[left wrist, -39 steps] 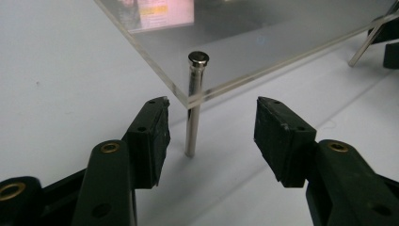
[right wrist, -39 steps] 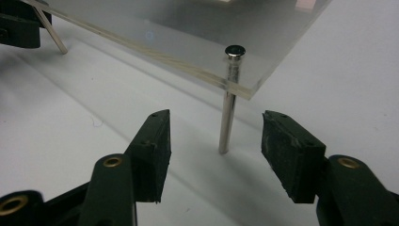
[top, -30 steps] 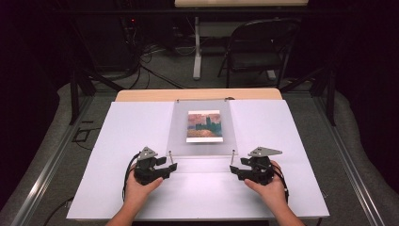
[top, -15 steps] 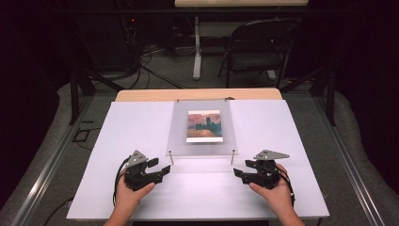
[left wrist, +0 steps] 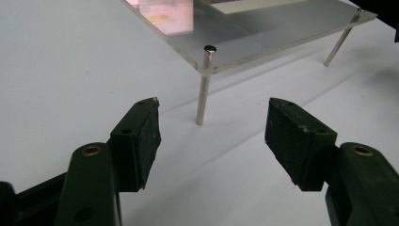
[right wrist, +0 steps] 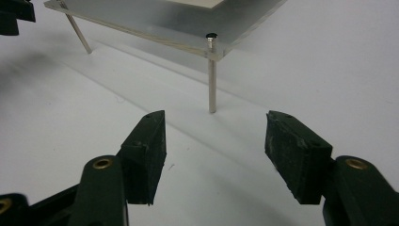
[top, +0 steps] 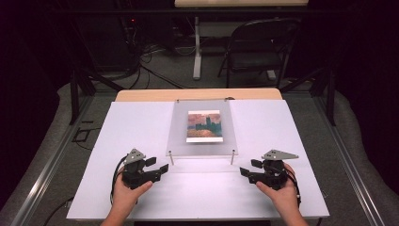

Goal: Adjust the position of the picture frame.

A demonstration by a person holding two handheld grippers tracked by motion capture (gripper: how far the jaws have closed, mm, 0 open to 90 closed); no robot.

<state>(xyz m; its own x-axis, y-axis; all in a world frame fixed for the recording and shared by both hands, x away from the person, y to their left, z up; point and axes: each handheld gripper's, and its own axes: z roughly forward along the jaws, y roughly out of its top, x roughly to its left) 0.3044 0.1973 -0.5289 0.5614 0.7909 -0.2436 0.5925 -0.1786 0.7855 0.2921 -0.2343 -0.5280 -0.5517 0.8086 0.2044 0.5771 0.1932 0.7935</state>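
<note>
Two grippers sit low over the near part of one white table (top: 141, 132), each in one hand. The left gripper (top: 157, 165) has its two jaws standing wide apart with nothing between them (they have just been opening further), and they aim at the near left leg (left wrist: 203, 87) of a clear plate (top: 181, 141). The right gripper (top: 249, 168) has its jaws spread too, nothing between them after a slight closing, aimed at the near right leg (right wrist: 212, 75). Neither gripper touches a leg or the plate; each is near its corner, just off the near edge.

The plate stands on thin metal legs, two of them plain at the near edge, in the middle of the table. On it lies one picture (top: 203, 126), toward the far side. Beyond the table stands one dark folding chair (top: 256, 49), far right.
</note>
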